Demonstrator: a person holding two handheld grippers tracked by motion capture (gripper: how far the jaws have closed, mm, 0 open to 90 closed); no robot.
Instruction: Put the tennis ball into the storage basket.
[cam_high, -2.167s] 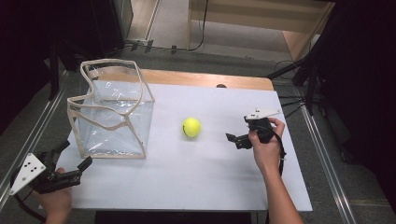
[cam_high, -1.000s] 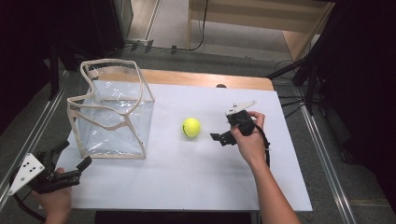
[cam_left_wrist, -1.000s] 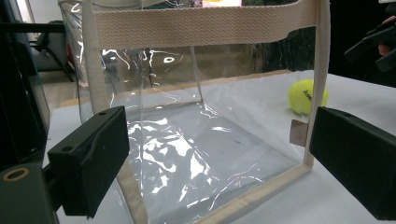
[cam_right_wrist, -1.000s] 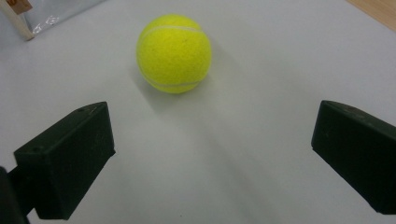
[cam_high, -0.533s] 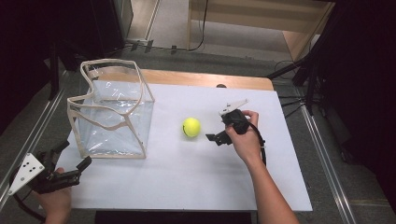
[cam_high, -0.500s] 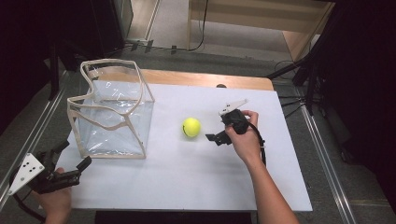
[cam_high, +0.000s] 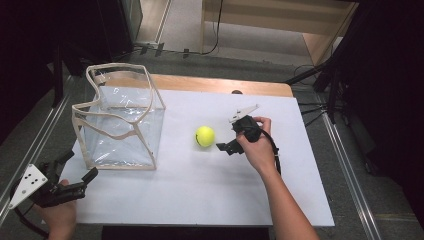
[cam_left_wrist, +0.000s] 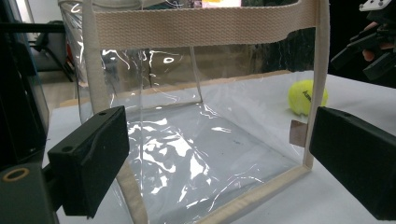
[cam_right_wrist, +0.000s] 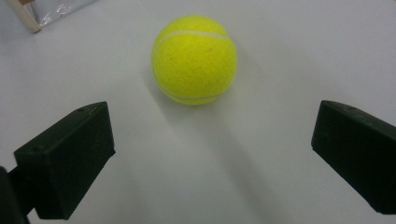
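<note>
A yellow tennis ball (cam_high: 205, 136) lies on the white table top (cam_high: 210, 195), right of a clear plastic bag with beige webbing edges (cam_high: 120, 120). My right gripper (cam_high: 226, 141) hovers just right of the ball, open, its jaws pointing at it. In the right gripper view the ball (cam_right_wrist: 194, 59) sits a short way ahead of the wide-apart jaws, between their lines. My left gripper (cam_high: 80, 170) rests at the table's near left corner, open, aimed at the bag (cam_left_wrist: 196, 116). Through the bag's wall the ball (cam_left_wrist: 306, 96) and the right gripper (cam_left_wrist: 369, 46) show.
A wooden strip (cam_high: 215, 85) runs along the table's far edge. Metal rails (cam_high: 345, 165) flank both sides of the table. Cables lie on the floor beyond the right side (cam_high: 312, 107). A wooden cabinet (cam_high: 280, 25) stands at the back.
My right gripper has travelled left across the table toward the ball and now sits close beside it. The left gripper, the bag and the ball have stayed put.
</note>
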